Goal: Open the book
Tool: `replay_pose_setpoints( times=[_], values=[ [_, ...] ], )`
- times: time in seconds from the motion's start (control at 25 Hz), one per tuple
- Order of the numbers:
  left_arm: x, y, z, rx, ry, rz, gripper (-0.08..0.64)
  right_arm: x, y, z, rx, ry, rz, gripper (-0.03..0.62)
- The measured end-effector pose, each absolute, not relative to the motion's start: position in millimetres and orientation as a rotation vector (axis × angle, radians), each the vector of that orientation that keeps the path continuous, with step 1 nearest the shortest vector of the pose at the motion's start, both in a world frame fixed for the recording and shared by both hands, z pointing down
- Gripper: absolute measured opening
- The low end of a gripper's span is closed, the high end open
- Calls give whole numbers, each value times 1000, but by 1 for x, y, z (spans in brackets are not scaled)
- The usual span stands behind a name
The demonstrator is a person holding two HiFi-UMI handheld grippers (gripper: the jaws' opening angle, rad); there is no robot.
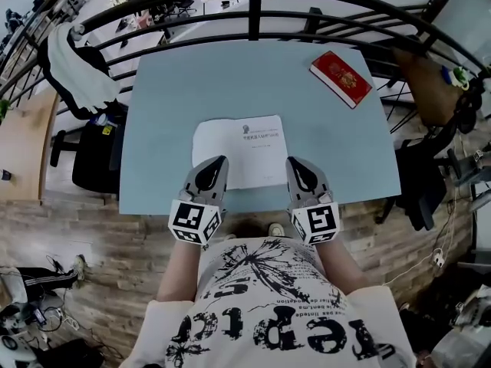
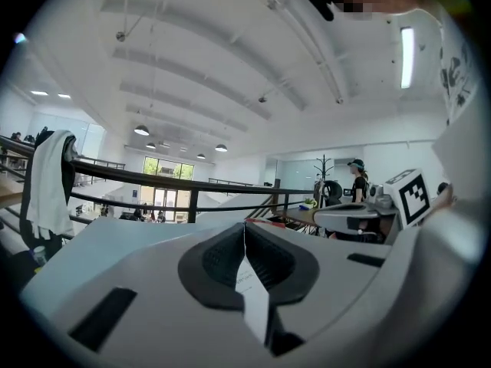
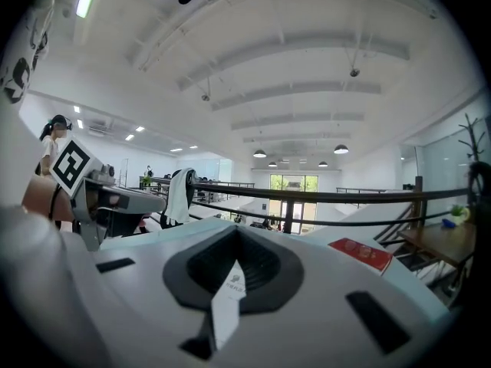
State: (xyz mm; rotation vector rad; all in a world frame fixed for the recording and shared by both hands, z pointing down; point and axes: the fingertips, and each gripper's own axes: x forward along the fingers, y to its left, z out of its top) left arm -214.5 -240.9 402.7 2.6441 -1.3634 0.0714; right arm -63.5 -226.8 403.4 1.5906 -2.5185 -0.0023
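White book [image 1: 244, 148] lies flat and closed on the pale blue surface [image 1: 192, 83], its thin cover plain but for a small emblem and a few lines of print near the far edge; it sits directly under and just beyond both sets of jaws. In the head view the left gripper [image 1: 217, 162] and right gripper [image 1: 292, 162] point away from the person, tips over the book's near corners, each carrying a marker cube [image 1: 195, 221] at its rear. Whether the tips touch the cover cannot be told from above. The left gripper view shows what the head view cannot: the left gripper [image 2: 245, 227] has its jaws closed tip to tip with nothing held, and only a wedge of the book's printed cover [image 2: 253, 294] shows through the slit behind them. The right gripper view gives the same reading, the right gripper [image 3: 236, 232] being closed and empty above a white sliver of cover [image 3: 229, 297]. A red book [image 1: 341, 78] lies well beyond the right jaws and off to their right, near the surface's far corner, and it is plain in the right gripper view [image 3: 360, 254]. Past the surface's far edge runs a dark curved railing [image 1: 253, 14] with a white garment [image 1: 77, 67] draped over it beyond the left jaws. Wooden floor [image 1: 92, 228] lies below, and the gripper views add a high white ceiling with hanging lamps.
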Motion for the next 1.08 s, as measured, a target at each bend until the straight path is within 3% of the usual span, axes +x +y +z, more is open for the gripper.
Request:
replay_pose_setpoints(
  times=[1.08],
  values=[
    [-230,-240,398,2622,-1444,132,21,-78,-243,393,1519,-2534,-95,8]
  ],
)
